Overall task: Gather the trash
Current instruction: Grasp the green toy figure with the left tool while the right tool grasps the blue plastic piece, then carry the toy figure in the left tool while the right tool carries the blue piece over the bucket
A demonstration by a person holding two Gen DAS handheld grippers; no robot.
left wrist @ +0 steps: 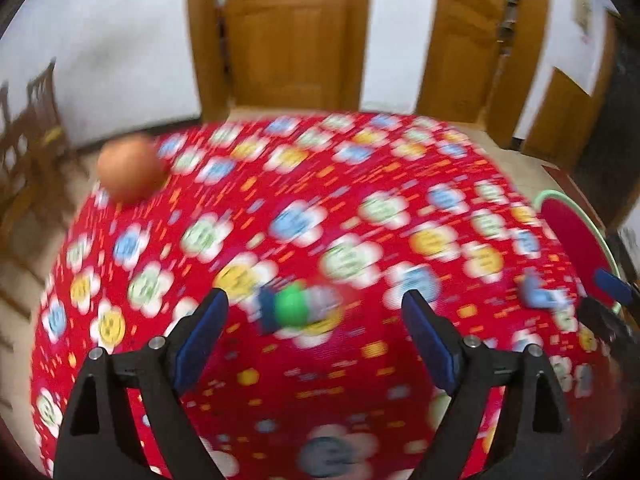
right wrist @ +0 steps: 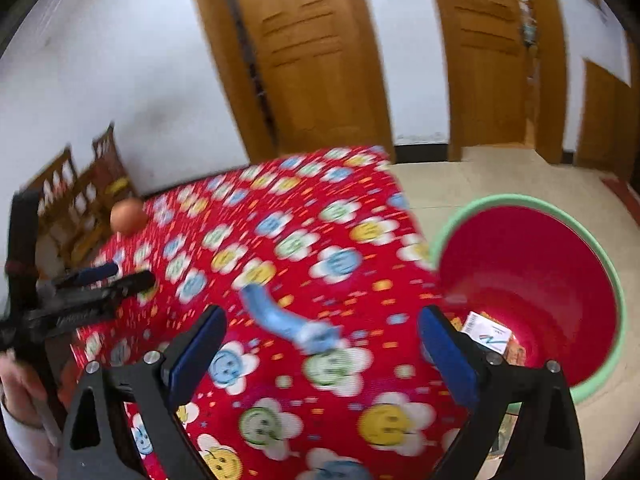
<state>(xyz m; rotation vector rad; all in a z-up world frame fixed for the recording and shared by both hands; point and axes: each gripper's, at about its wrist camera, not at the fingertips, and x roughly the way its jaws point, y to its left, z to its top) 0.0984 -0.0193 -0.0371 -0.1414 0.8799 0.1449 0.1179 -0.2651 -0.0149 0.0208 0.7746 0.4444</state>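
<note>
Right wrist: right gripper [right wrist: 320,330] wide over crumpled blue wrapper [right wrist: 288,322] near tabletop's [right wrist: 280,208] right edge, beside red green-rimmed bucket [right wrist: 520,264]. Left gripper [left wrist: 316,312] wide, empty.

a tabletop [right wrist: 340,360] wears a red cloth printed with smiling flower faces in blue, yellow and green. an orange ball [left wrist: 130,172] rests near its far left edge. behind it stand two wooden doors [left wrist: 288,32] in a white wall [left wrist: 100,40], wooden chairs [right wrist: 80,184] at the left, and pale floor tiles [right wrist: 480,176].
</note>
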